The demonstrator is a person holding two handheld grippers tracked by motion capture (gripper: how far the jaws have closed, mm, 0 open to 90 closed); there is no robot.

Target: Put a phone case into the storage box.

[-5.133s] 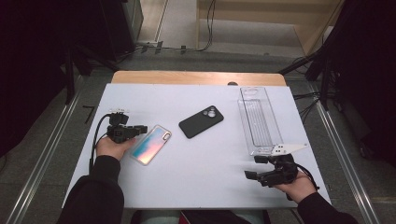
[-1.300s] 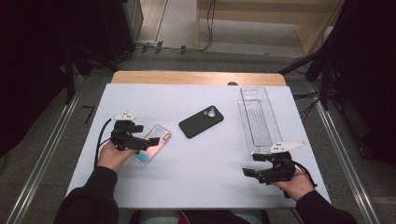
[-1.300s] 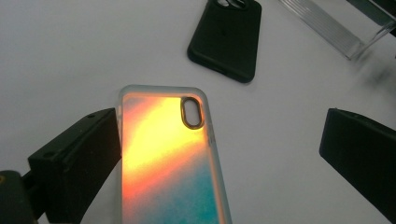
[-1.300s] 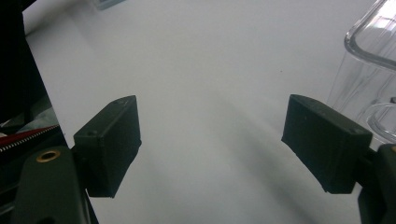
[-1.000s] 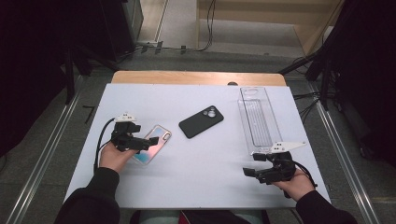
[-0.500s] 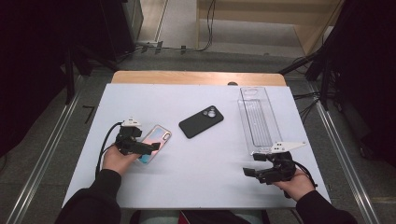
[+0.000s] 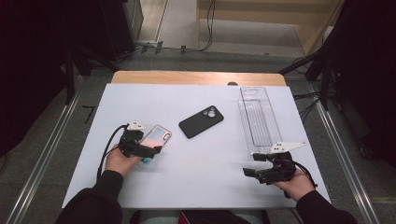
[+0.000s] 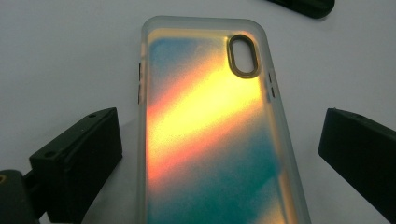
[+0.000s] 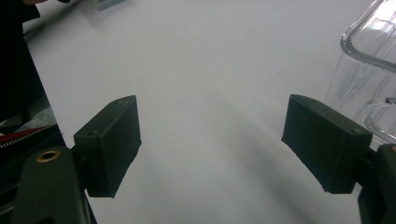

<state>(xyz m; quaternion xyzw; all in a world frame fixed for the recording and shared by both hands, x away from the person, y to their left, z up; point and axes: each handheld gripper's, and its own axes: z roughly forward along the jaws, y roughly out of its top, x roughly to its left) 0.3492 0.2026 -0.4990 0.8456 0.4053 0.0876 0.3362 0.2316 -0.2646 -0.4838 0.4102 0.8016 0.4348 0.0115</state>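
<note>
Iridescent phone case (image 8: pixel 212 140) sits between my left gripper's (image 8: pixel 219 154) wide-open jaws, ungrasped; right gripper (image 9: pixel 210 144) open and empty at 5 o'clock; grasp and lift remain

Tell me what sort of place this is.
Probably a lab or studio set up for recording handling work, not a home. A plain white table stands between metal rails, black curtains hang at the sides, and cables trail over the floor behind.
</note>
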